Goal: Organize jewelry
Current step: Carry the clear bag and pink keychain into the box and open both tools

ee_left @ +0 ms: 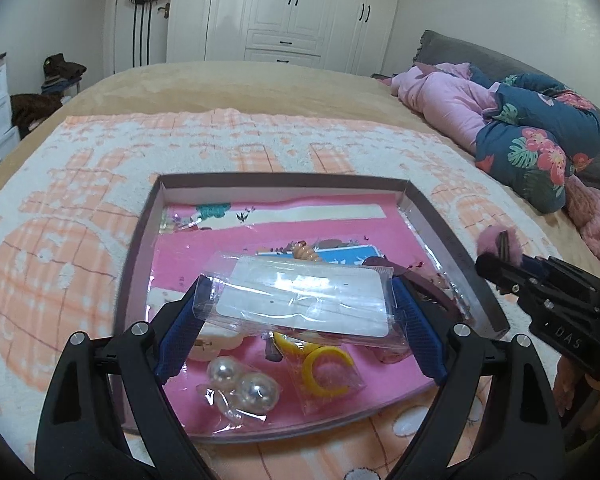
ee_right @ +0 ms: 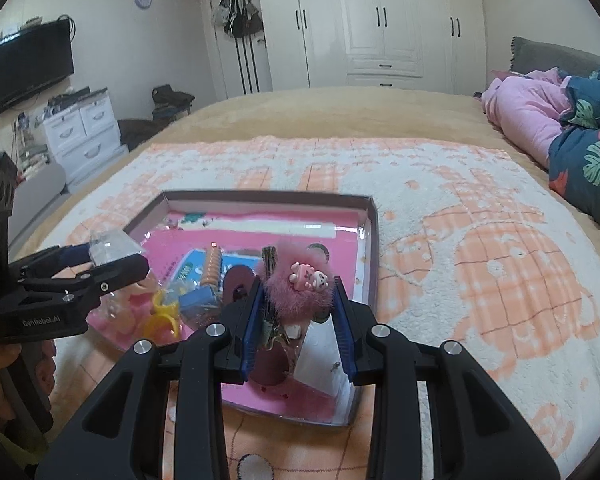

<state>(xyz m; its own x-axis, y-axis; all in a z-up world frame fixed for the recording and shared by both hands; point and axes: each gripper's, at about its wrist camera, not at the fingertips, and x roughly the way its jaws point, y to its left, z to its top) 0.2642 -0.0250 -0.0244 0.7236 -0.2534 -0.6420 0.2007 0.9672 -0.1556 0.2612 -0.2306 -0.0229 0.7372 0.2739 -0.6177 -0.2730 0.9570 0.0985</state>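
Gripping clear plastic packet (ee_left: pixel 304 300) with white card inside, left gripper (ee_left: pixel 300 312) clamps it between blue pads, above shallow box (ee_left: pixel 456 240) on patterned blanket (ee_left: pixel 80 200). Below packet: two pearl balls (ee_left: pixel 242 384), yellow ring (ee_left: pixel 328 368) in bag. Right gripper (ee_left: pixel 496 256) at right edge, pink fluff in tips.

Right wrist view: right gripper (ee_right: pixel 298 300) closed on fluffy pink hair clip (ee_right: pixel 296 284) over box (ee_right: pixel 370 240); left gripper (ee_right: pixel 112 260) at left, holding packet (ee_right: pixel 112 246).
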